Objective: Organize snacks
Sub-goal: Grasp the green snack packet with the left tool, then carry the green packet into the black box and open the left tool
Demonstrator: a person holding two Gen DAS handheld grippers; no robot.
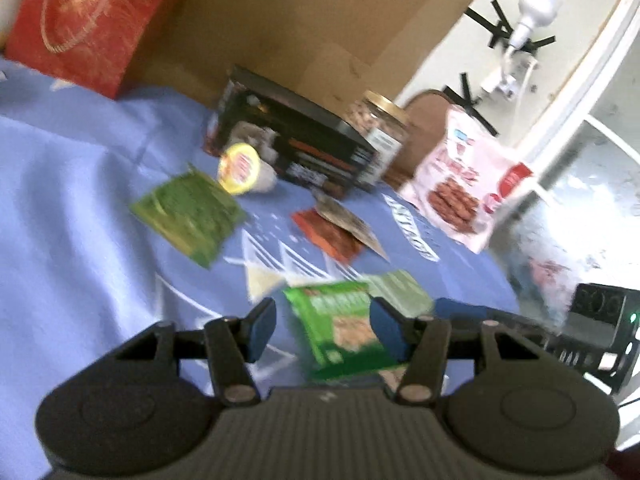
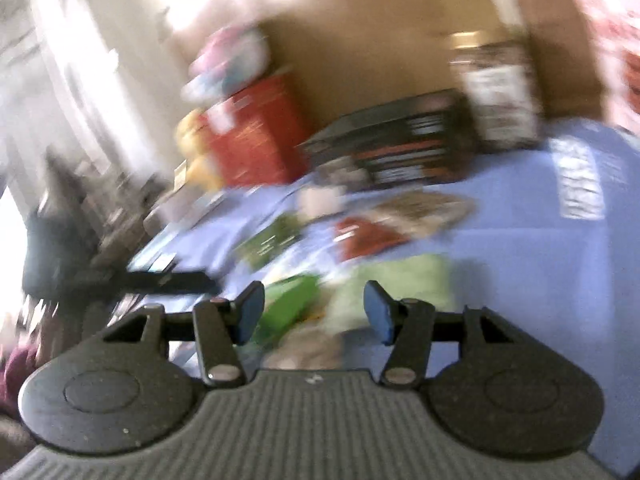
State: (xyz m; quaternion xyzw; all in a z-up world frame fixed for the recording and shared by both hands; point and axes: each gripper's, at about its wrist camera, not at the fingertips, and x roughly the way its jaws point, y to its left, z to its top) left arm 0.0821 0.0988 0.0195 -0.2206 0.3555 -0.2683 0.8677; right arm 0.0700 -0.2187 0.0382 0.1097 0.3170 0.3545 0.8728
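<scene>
Blue cloth [image 1: 80,184] seen spread over surface, snacks scattered on it. Bright green packet [image 1: 340,328] seen near front edge, framed between parted jaws of left gripper [image 1: 322,330], not clamped. Dark box [image 1: 296,140], nut jar [image 1: 378,128], pink bag [image 1: 460,184] ranged along far edge. Right gripper [image 2: 314,312] held with jaws apart, nothing between; green packets below, possibly two, badly blurred.

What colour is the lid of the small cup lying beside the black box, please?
Yellow lid with a red label, clearest in the left wrist view.
</scene>
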